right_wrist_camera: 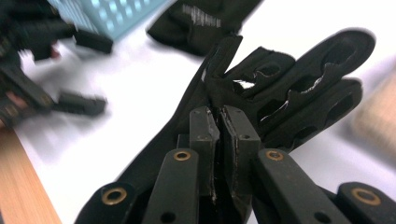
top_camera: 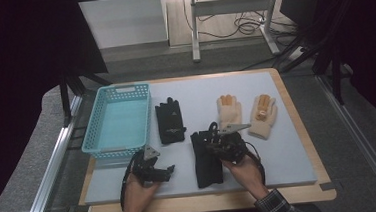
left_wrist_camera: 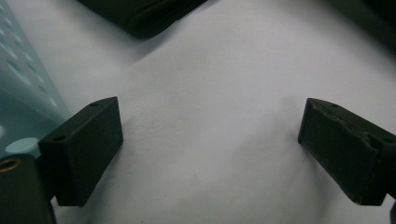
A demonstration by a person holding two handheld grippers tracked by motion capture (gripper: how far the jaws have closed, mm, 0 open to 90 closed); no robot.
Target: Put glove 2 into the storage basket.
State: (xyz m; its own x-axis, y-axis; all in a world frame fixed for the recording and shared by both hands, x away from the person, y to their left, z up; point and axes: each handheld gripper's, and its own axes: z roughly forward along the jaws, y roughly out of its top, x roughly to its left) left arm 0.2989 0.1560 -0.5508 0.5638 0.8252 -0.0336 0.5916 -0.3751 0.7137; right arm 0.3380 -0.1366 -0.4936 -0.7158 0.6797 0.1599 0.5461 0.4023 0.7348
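Observation:
My right gripper point(top_camera: 204, 139) is shut on a black fingerless glove point(top_camera: 207, 161) that lies lengthwise on the white mat. In the right gripper view the closed jaws point(right_wrist_camera: 219, 122) pinch the fabric just below the glove's open finger stubs point(right_wrist_camera: 299, 88). A second black glove point(top_camera: 170, 121) lies flat beside the basket, also seen as the black glove point(right_wrist_camera: 205, 18) beyond the held one. My left gripper point(top_camera: 168, 170) hovers low over the mat at the front left, open with nothing between its pads point(left_wrist_camera: 210, 149). It shows blurred as the left gripper point(right_wrist_camera: 86, 72) in the right gripper view.
A light blue plastic basket point(top_camera: 122, 86) stands on the mat's left side, its wall point(left_wrist_camera: 18, 93) close to my left jaw. Two beige gloves point(top_camera: 229, 110) point(top_camera: 263, 116) lie at the right. The mat rests on a wooden board point(top_camera: 203, 204). A black glove's edge point(left_wrist_camera: 140, 14) lies ahead.

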